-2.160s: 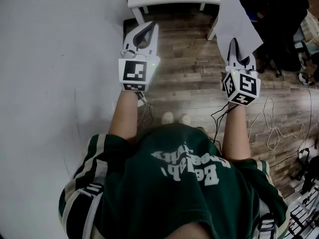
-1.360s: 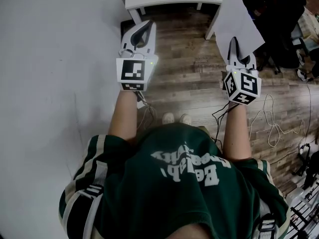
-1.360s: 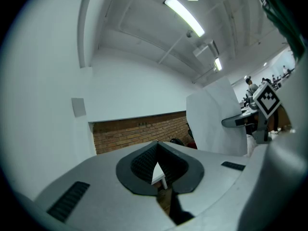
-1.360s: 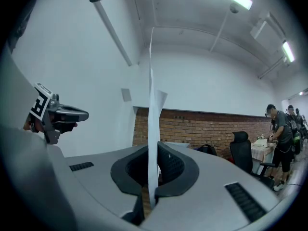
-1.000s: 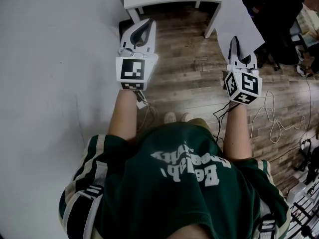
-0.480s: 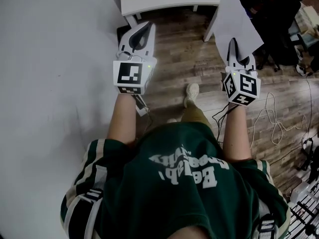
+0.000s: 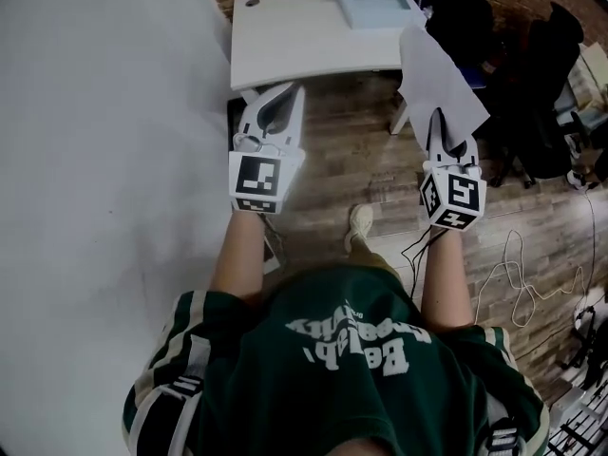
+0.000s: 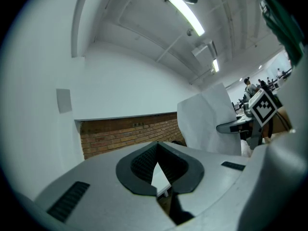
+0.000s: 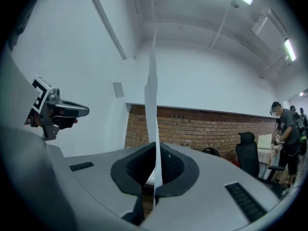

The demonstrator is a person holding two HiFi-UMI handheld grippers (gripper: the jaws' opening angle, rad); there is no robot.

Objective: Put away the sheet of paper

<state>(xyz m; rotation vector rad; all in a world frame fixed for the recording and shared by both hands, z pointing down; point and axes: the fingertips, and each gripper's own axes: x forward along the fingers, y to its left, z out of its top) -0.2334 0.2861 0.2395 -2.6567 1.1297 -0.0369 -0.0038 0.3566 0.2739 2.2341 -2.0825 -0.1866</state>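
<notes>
White paper is the task item. It is clamped by its lower edge in the right gripper and stands up from the jaws. It lies on no surface. In the head view its upper part overlaps the right edge of the table, close to the near right corner.

Right gripper: jaws fully closed on the paper. In the right gripper view the sheet is seen edge-on as 1 thin vertical strip. It rises from the line where the 2 pads meet and leans slightly left at the top. The gripper points level, toward a brick wall.

Left gripper: jaws fully closed, with nothing between them. The left gripper view shows the 2 pads meeting at the tips, and only the table is visible through the gap behind them. This gripper also points level. It is held well apart from the right gripper, beside the near left corner of the table.

Table: white, standing on a wood floor. 1 pale tray rests at its far right corner. 1 small dark round mark sits near its far left corner.

Surroundings:
- A white wall fills the left of the head view.
- A black chair stands to the right, in front of the brick wall.
- Cables lie on the floor at the right.
- 1 shoe of the person is planted on the floor between the 2 arms.
</notes>
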